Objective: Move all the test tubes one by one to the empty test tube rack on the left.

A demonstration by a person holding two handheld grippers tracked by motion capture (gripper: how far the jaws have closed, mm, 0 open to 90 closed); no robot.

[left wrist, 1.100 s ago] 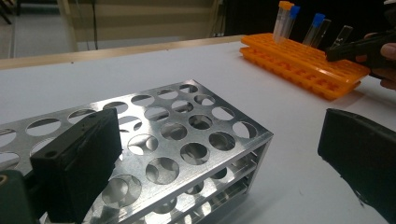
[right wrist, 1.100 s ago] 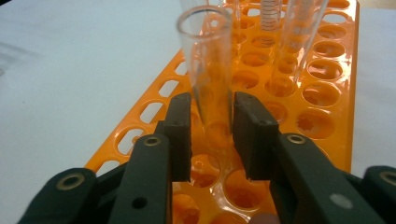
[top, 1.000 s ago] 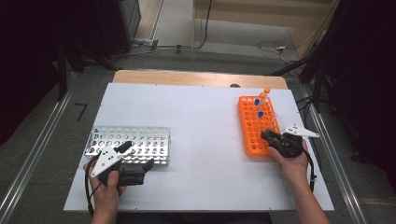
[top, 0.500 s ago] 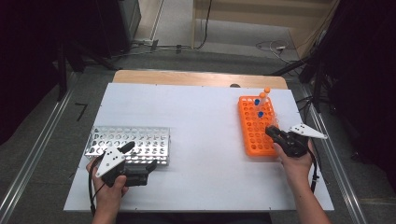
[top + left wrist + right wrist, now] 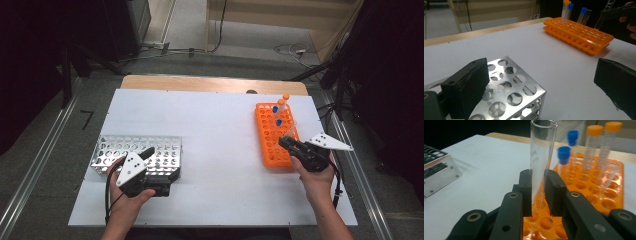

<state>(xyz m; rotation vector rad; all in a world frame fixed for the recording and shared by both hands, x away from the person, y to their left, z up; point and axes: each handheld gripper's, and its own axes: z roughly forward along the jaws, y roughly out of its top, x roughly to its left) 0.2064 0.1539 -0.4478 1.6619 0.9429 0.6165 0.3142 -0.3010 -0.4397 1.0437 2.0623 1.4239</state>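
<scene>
My right gripper [image 5: 285, 142] [image 5: 538, 182] is shut on a clear, uncapped glass tube [image 5: 541, 157]. It holds the tube upright, and the tube's round bottom sits just over a hole near the close end of the orange rack [image 5: 272, 147] [image 5: 599, 195]. Blue-capped tubes [image 5: 564, 153] and orange-capped tubes [image 5: 594, 131] stand at the rack's far end [image 5: 279, 110]. My left gripper [image 5: 159, 170] [image 5: 542, 72] is open wide, with its jaws on either side of the near right corner of the perforated metal rack [image 5: 135, 150] [image 5: 511, 92]. They touch nothing.
Both racks sit on a white board [image 5: 220, 130] over a wooden table. The metal rack is at the left front and the orange rack [image 5: 584, 37] at the right. Metal rails run along both sides of the table, and cables lie on the floor behind it.
The right gripper has risen slightly with the tube in its jaws. The left hand has lifted and shifted a little to the right at the metal rack's corner.
</scene>
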